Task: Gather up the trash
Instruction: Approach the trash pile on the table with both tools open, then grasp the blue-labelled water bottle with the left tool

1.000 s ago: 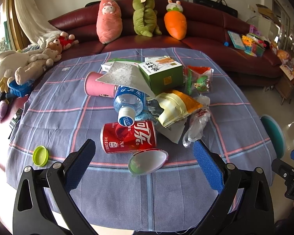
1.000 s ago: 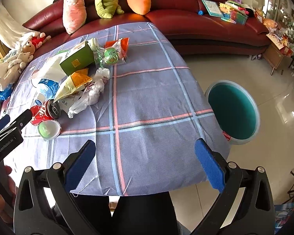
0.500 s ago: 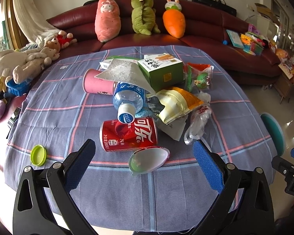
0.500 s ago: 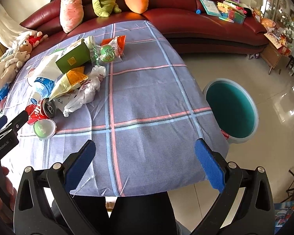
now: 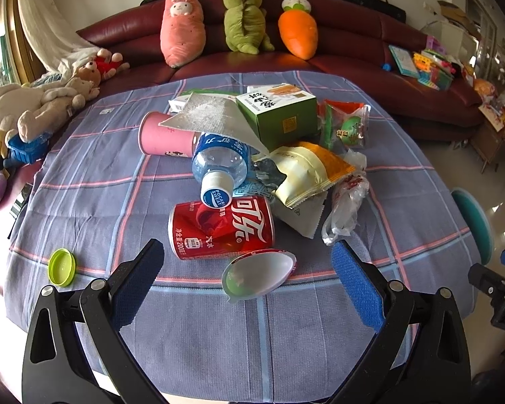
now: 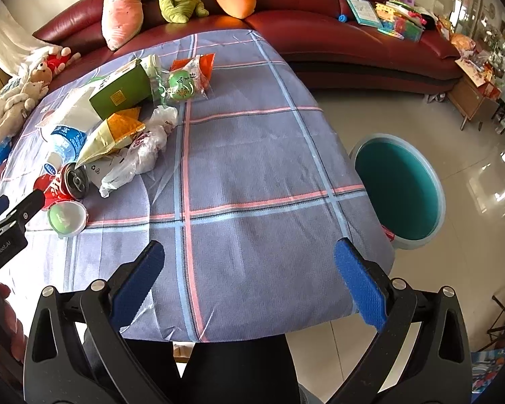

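Observation:
A pile of trash lies mid-table: a red cola can (image 5: pixel 221 229) on its side, a white jelly cup (image 5: pixel 257 277) in front of it, a clear bottle (image 5: pixel 220 165), a pink paper cup (image 5: pixel 165 138), a green carton (image 5: pixel 279 114), a yellow snack bag (image 5: pixel 311 171) and a clear plastic bag (image 5: pixel 346 205). A green lid (image 5: pixel 61 266) lies apart at the left. My left gripper (image 5: pixel 247 281) is open, hovering just before the jelly cup. My right gripper (image 6: pixel 249 271) is open and empty over the table's near right edge. A teal bin (image 6: pixel 399 190) stands on the floor at the right.
The table wears a blue checked cloth (image 6: pixel 245 155). A red sofa (image 5: pixel 353 50) with plush toys curves behind it. Stuffed animals (image 5: pixel 33 107) are heaped at the left. The left gripper shows in the right wrist view (image 6: pixel 6 215).
My left gripper has moved slightly forward toward the can and jelly cup. My right gripper has drifted a little; the table view shifted left. Both stay open.

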Available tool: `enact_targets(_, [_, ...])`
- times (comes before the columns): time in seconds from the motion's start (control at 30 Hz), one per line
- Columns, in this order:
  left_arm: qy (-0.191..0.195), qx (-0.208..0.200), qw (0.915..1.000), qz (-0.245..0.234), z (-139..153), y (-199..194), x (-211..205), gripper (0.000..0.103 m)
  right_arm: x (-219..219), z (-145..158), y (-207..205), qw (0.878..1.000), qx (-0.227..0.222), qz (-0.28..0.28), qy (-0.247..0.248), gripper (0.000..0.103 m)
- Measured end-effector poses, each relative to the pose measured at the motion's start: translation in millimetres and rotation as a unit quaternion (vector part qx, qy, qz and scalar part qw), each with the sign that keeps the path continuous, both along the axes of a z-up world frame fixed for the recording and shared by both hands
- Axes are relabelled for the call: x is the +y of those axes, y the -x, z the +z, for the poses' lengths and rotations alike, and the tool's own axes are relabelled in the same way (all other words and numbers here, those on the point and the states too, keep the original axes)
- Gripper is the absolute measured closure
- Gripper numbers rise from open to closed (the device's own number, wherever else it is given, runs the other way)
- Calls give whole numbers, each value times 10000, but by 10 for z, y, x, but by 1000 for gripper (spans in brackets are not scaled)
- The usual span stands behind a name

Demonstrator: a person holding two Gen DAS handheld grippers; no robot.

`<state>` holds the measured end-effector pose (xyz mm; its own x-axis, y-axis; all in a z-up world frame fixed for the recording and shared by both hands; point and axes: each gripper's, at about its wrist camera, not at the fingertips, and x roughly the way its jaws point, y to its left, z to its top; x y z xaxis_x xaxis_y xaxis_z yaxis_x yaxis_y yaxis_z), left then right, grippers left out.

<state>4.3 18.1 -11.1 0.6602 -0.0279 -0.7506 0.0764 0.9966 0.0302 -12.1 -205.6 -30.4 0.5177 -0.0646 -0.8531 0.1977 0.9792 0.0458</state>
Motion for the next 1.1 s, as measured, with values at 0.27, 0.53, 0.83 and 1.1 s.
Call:
enact_targets(0.27, [-45, 28, 10000, 27, -22, -57, 20, 4, 2, -44, -65, 10000, 84, 25, -41, 6])
enact_targets(0.53, [21, 127, 9999, 90, -96, -125, 175, 4, 56, -103, -142, 9996, 186, 131, -144, 6])
enact_targets(0.83, [141, 459, 9988, 116, -71, -524, 611, 4, 108, -164, -393, 9986, 363, 349, -139, 6])
enact_targets(1.1, [314, 765, 9966, -37, -22, -1032, 636, 17, 167, -155, -672, 9975, 453, 518, -155, 6])
